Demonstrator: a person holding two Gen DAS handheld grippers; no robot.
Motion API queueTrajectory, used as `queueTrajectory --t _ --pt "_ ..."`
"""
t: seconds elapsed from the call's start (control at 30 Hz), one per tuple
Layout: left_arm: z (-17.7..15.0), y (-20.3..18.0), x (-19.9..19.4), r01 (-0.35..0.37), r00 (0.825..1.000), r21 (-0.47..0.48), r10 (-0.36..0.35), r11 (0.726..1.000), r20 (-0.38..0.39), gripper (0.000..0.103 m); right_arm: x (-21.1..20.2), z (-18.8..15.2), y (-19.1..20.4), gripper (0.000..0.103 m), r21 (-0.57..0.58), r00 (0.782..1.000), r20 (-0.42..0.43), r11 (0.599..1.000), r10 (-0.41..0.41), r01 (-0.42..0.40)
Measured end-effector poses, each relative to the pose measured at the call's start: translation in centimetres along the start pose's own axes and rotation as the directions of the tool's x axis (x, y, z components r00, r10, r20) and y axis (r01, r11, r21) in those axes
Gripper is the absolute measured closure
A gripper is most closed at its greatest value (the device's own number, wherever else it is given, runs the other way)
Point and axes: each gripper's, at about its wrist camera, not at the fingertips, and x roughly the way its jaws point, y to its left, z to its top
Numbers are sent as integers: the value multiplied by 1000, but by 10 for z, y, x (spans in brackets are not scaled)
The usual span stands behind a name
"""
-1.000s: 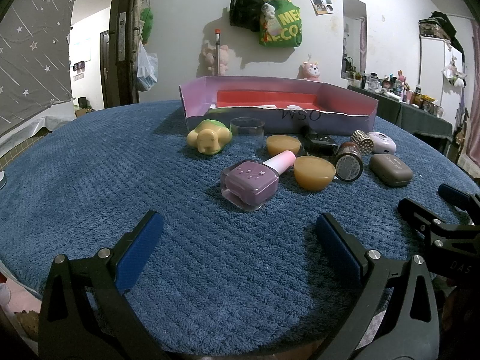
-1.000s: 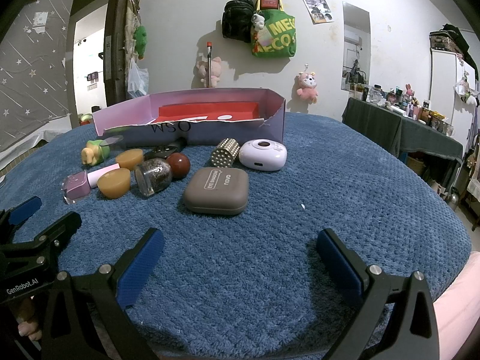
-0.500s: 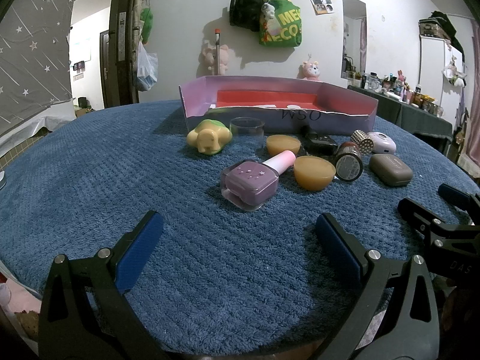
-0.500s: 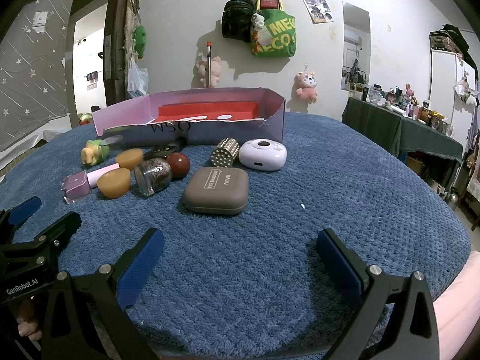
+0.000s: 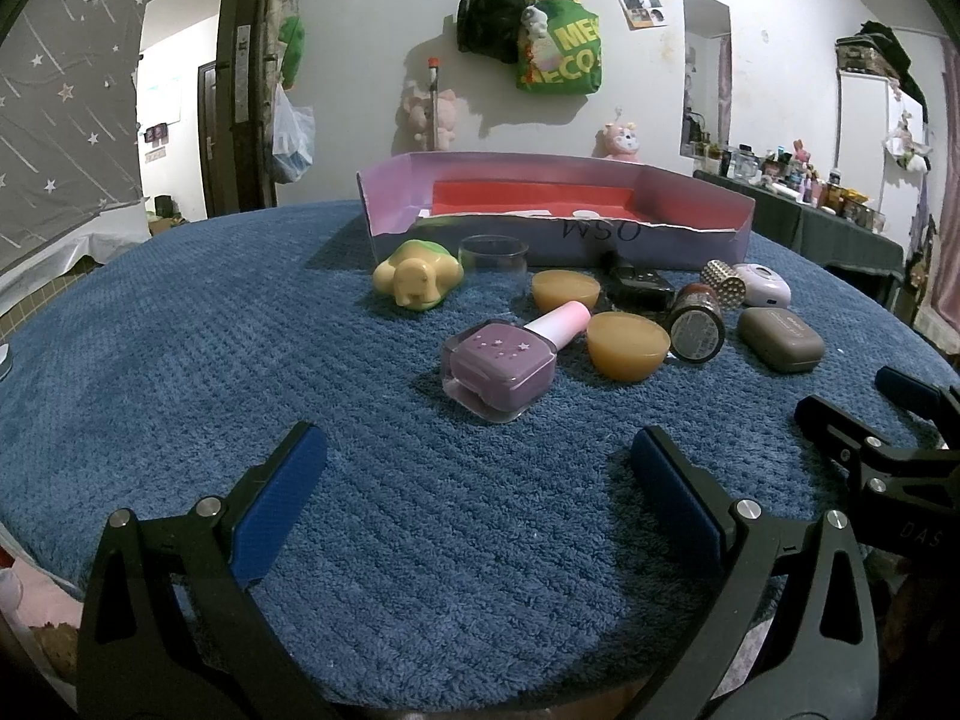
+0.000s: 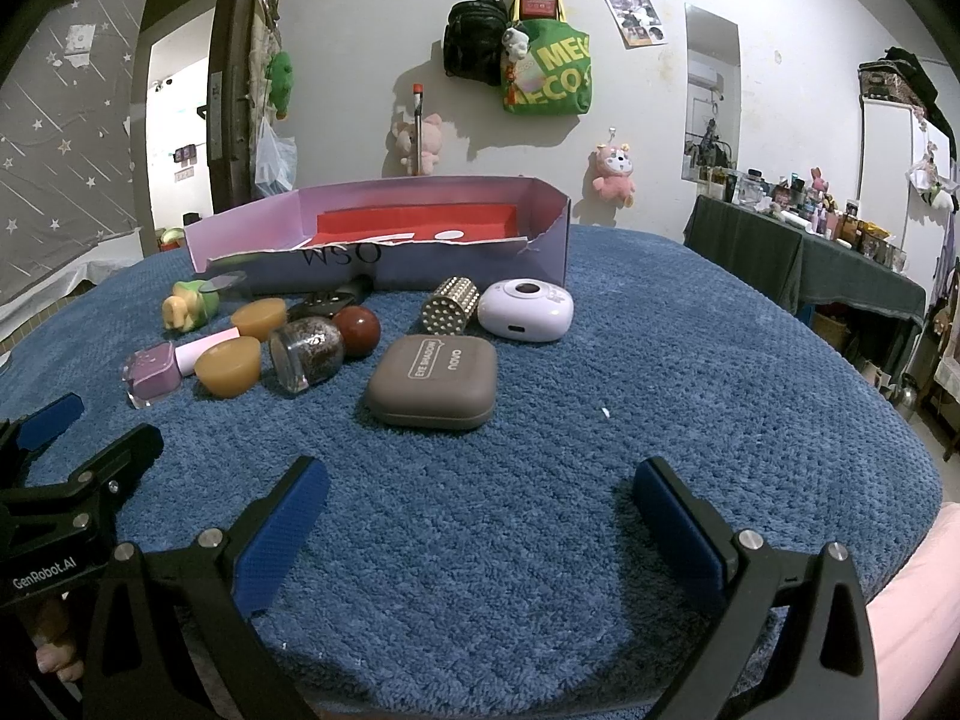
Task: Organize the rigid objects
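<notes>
A purple cardboard box (image 5: 558, 240) with a red floor stands at the back of the blue cloth; it also shows in the right wrist view (image 6: 384, 255). In front of it lie a purple nail-polish bottle (image 5: 501, 363), two amber half-domes (image 5: 627, 345), a yellow-green toy (image 5: 417, 279), a clear cup (image 5: 492, 258), a glitter jar (image 6: 306, 351), a red ball (image 6: 357, 330), a studded cylinder (image 6: 450, 312), a white round device (image 6: 525, 315) and a taupe case (image 6: 435, 381). My left gripper (image 5: 477, 477) is open and empty, short of the bottle. My right gripper (image 6: 480, 507) is open and empty, short of the case.
The blue textured cloth (image 6: 690, 372) covers a round table. A dark side table (image 6: 810, 258) with many small bottles stands at the right. Bags and plush toys hang on the back wall (image 5: 528, 18). A doorway (image 5: 210, 132) is at the left.
</notes>
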Motion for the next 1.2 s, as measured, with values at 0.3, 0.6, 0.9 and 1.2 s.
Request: queueTrajectory --t 0.3,0.6,0.9,1.2 --pt "17 9 4 34 999 -12 -34 999 -18 0 4 6 -2 0 9 999 -29 1000 29 -29" --pt "45 15 6 99 994 46 -97 994 -43 0 9 23 -8 0 37 999 -36 999 39 -38" --pt "61 19 26 196 974 114 -179 974 -139 4 21 43 0 1 11 996 -86 1000 5 -4" --pt "70 16 47 326 918 129 -281 937 -281 16 37 51 -4 13 45 986 -166 999 9 -2"
